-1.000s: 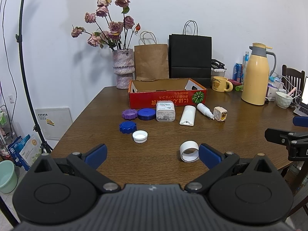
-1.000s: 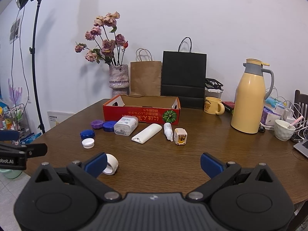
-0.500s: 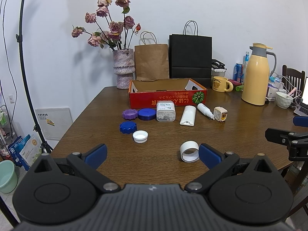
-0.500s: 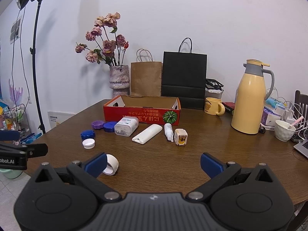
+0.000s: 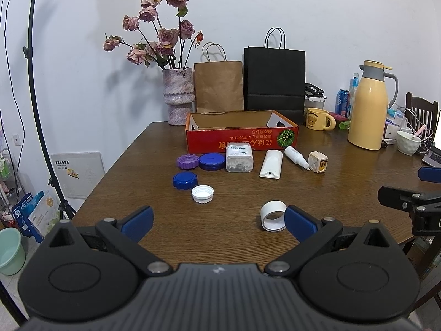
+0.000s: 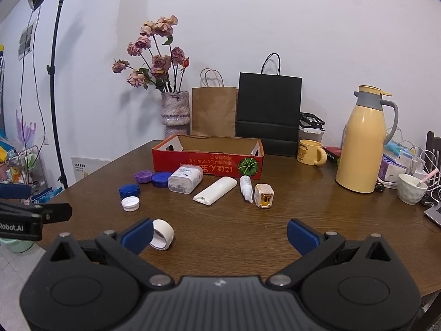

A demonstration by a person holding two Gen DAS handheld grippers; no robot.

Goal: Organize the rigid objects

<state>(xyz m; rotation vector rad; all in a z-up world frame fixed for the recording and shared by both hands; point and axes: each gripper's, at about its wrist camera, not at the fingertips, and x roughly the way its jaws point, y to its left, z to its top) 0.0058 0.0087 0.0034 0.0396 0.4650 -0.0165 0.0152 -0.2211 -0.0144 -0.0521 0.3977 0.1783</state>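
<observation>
The left gripper [image 5: 219,220] hangs above the near edge of the brown wooden table [image 5: 344,193] with its blue-padded jaws spread wide and nothing between them; the right gripper [image 6: 220,233] is spread just as wide and equally empty, off to the left one's right side. Closest to both lies a white ring of tape [image 5: 273,215] on its side, just ahead of the left gripper's right pad and right by the right gripper's left pad in that view. Farther ahead of the left gripper sit a white ribbed screw cap [image 5: 202,193] and a dark blue scalloped cap [image 5: 184,180], near each other. Beyond them a row runs across: a purple scalloped cap [image 5: 187,161], a round blue flat lid [image 5: 212,161] touching it, a clear plastic box with a white label [image 5: 239,156], a white oblong plastic case [image 5: 271,163], a small white dropper bottle [image 5: 295,157] and a cream-and-gold cube-shaped plug [image 5: 318,162]. Behind the row stands an open red cardboard tray [image 5: 242,140], whose floor is hidden from both cameras.
</observation>
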